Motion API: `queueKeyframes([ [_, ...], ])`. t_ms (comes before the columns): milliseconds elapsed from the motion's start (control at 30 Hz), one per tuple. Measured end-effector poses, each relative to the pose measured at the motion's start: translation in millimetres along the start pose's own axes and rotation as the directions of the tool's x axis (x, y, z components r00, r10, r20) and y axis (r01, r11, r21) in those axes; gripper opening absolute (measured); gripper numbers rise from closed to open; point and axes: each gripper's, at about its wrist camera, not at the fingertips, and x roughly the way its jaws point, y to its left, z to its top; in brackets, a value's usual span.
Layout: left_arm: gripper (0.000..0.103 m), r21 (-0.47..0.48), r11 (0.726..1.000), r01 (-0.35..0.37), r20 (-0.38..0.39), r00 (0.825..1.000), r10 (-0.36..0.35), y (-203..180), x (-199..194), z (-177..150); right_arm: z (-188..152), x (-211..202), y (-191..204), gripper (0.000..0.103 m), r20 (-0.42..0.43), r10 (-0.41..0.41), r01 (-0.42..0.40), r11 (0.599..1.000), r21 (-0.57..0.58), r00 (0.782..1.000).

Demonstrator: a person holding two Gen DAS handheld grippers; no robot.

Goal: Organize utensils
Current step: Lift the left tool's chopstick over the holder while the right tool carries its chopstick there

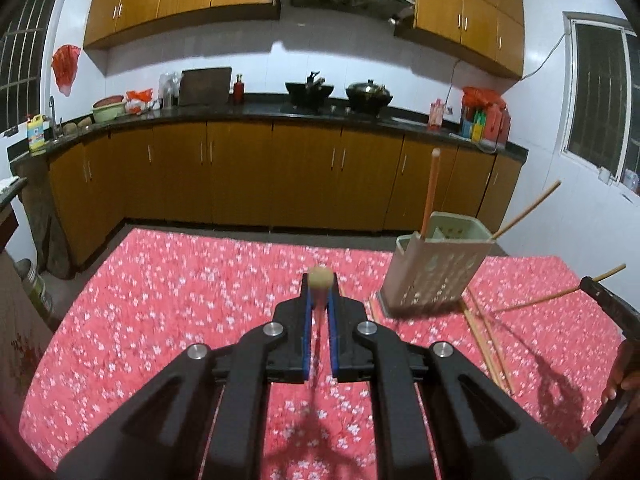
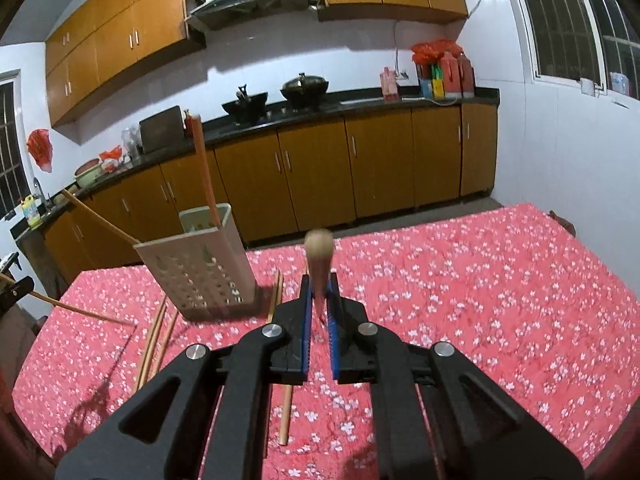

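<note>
- The left gripper [image 1: 320,292] is seen pressed together on a chopstick [image 1: 321,278]; the blunt end of the stick points out past the fingertips, towards the camera's far field, and is blurred.
- The right gripper [image 2: 319,292] is likewise pinched on another chopstick [image 2: 319,256], whose rounded wooden end stands out above and beyond the blue pads [image 2: 306,320].
- In the left wrist view, the right gripper is glimpsed at the right edge, with its chopstick [image 1: 560,294] slanting across above the cloth.
- A pale, perforated utensil holder [image 1: 436,268] is stood on the table, which is covered by a red flowered tablecloth [image 1: 180,300]; in the right wrist view the holder [image 2: 200,268] is found to the left of the gripper.
- Two sticks are already held in the holder: an orange-red chopstick [image 1: 430,196] standing nearly upright in one corner, and a wooden chopstick [image 1: 528,210] leaning out over the opposite rim.
- Loose chopsticks [image 1: 486,340] are left lying on the cloth just beside the holder's base; more of them [image 2: 154,344] are shown in the right wrist view, and one chopstick [image 2: 286,416] is partly hidden beneath the right gripper.
- A kitchen counter [image 1: 260,110] with wooden cabinets is seen behind the table, well apart from it.
</note>
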Motion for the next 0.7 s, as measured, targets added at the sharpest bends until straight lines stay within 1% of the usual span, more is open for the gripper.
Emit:
queueKeyframes([
  [167, 0.008, 0.005, 1.0, 0.016, 0.027, 1.0, -0.016, -2, -7, 10, 12, -9, 5, 0.008, 0.034, 0.035, -0.035, 0.999, -0.007, 0.999],
  [267, 0.008, 0.014, 0.999, 0.05, 0.04, 0.998, -0.051, -10, -15, 19, 25, -19, 11, 0.008, 0.051, 0.096, -0.096, 0.995, -0.002, 0.994],
  [400, 0.008, 0.028, 0.994, 0.103, 0.076, 0.992, -0.105, -23, -25, 32, 45, -34, 21, 0.008, 0.09, 0.18, -0.18, 0.984, -0.001, 0.98],
  [500, 0.008, 0.051, 0.989, 0.137, 0.118, 0.983, -0.142, -39, -33, 45, 64, -46, 32, 0.008, 0.146, 0.247, -0.25, 0.968, 0.0, 0.958],
  [567, 0.008, 0.055, 0.985, 0.162, 0.155, 0.973, -0.168, -50, -37, 57, 73, -51, 38, 0.008, 0.185, 0.268, -0.271, 0.962, -0.009, 0.945],
  [600, 0.008, 0.052, 0.984, 0.168, 0.171, 0.97, -0.175, -53, -38, 62, 79, -54, 44, 0.008, 0.214, 0.278, -0.28, 0.96, -0.019, 0.937],
  [667, 0.008, 0.043, 0.982, 0.182, 0.215, 0.958, -0.187, -60, -40, 74, 87, -55, 52, 0.008, 0.252, 0.275, -0.275, 0.961, -0.034, 0.928],
  [700, 0.008, 0.036, 0.982, 0.185, 0.255, 0.949, -0.188, -66, -42, 83, 91, -53, 57, 0.008, 0.271, 0.27, -0.268, 0.962, -0.045, 0.924],
])
